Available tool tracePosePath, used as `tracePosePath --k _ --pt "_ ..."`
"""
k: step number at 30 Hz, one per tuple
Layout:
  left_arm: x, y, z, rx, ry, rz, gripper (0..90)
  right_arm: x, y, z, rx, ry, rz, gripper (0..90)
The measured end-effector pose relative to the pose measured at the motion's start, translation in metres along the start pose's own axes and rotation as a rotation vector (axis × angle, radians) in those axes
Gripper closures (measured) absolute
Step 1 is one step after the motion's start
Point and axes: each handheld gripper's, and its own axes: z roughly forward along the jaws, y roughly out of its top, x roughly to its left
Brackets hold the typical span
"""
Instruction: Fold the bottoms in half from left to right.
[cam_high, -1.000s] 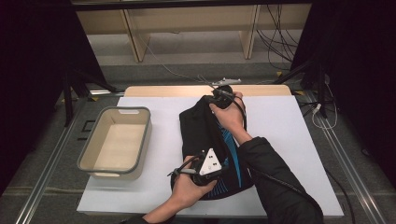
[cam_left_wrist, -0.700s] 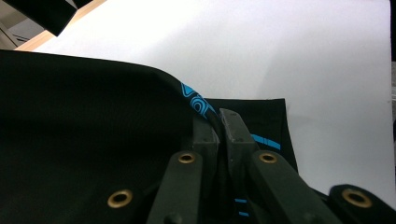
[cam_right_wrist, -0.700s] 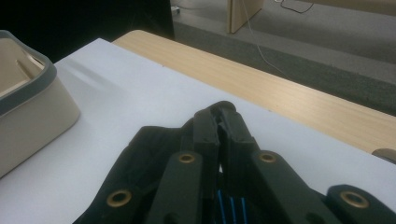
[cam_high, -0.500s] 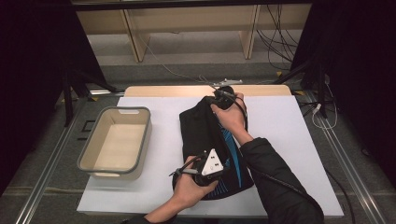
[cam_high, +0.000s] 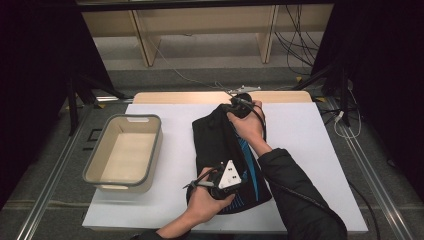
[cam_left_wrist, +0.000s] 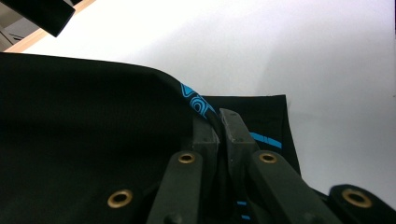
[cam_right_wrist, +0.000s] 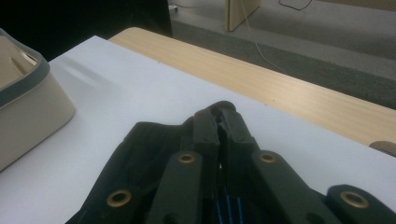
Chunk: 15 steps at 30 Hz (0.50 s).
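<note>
A black garment (cam_high: 215, 140) with blue print lies lengthwise on the white table (cam_high: 300, 145). At its near end my left gripper (cam_high: 231, 181), topped by a grey three-cornered plate, is shut on the fabric. In the left gripper view the jaws (cam_left_wrist: 218, 119) pinch a fold of the garment (cam_left_wrist: 70, 116) at its blue-patterned edge. My right gripper (cam_high: 232, 107) is shut on the far end, which is bunched up there. The right gripper view shows its jaws (cam_right_wrist: 218, 114) closed on black cloth (cam_right_wrist: 140, 140), with the table's white surface beyond.
A beige bin (cam_high: 122, 152) with a grey rim stands left of the garment, and its corner (cam_right_wrist: 23, 107) appears in the right gripper view. A wooden strip (cam_high: 190, 96) runs along the table's far edge. Cables lie on the floor behind.
</note>
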Motion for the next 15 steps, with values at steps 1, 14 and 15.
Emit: tracePosePath --k 1,14,15 --pt "0.0 -0.0001 0.0005 0.001 0.0 0.0 85.1 -0.0002 -0.0004 0.0001 0.002 0.001 0.002 86.6" --pt "-0.0011 -0.0012 0.0063 0.006 -0.003 0.001 85.2 -0.002 -0.0049 0.0034 0.015 -0.001 0.006 86.6" --pt "-0.0013 -0.0012 0.0069 0.01 -0.004 0.001 85.2 -0.0021 -0.0046 0.0028 0.018 -0.001 0.005 86.6"
